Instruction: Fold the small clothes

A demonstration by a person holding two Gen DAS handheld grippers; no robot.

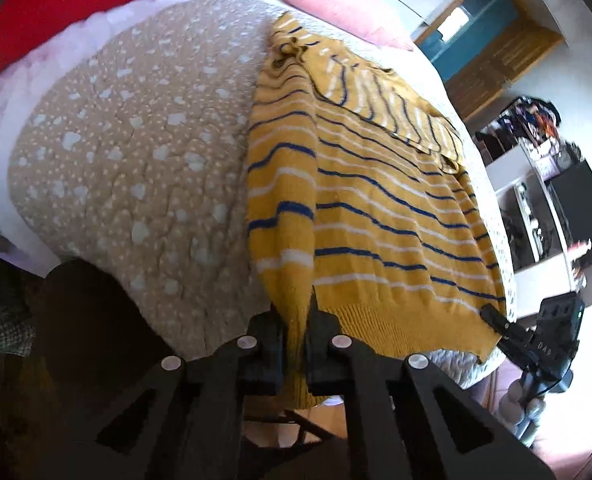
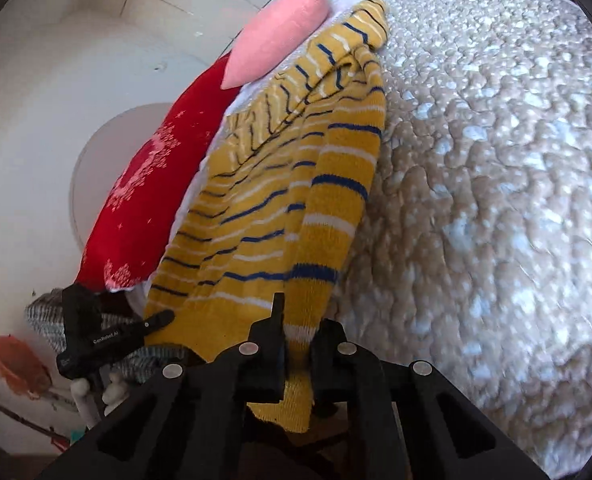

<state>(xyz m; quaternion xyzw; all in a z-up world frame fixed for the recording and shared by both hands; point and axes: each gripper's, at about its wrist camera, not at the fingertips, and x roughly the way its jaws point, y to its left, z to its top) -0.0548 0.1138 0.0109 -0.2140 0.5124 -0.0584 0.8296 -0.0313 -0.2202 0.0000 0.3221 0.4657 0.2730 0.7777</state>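
Observation:
A yellow knit sweater (image 1: 376, 184) with blue and white stripes lies on the bed, its sleeves folded over the body. My left gripper (image 1: 293, 344) is shut on the sweater's hem at one bottom corner, with a fold of fabric between the fingers. My right gripper (image 2: 298, 354) is shut on the sweater (image 2: 296, 184) at the other bottom corner. The right gripper also shows in the left wrist view (image 1: 536, 340), at the sweater's far hem corner. The left gripper also shows in the right wrist view (image 2: 107, 336).
The bed has a beige quilt (image 1: 135, 140) with white spots. A pink pillow (image 1: 336, 0) and a red pillow (image 2: 155, 180) lie at its head. White shelves (image 1: 544, 200) with clutter stand beside the bed. The bed's edge is just under both grippers.

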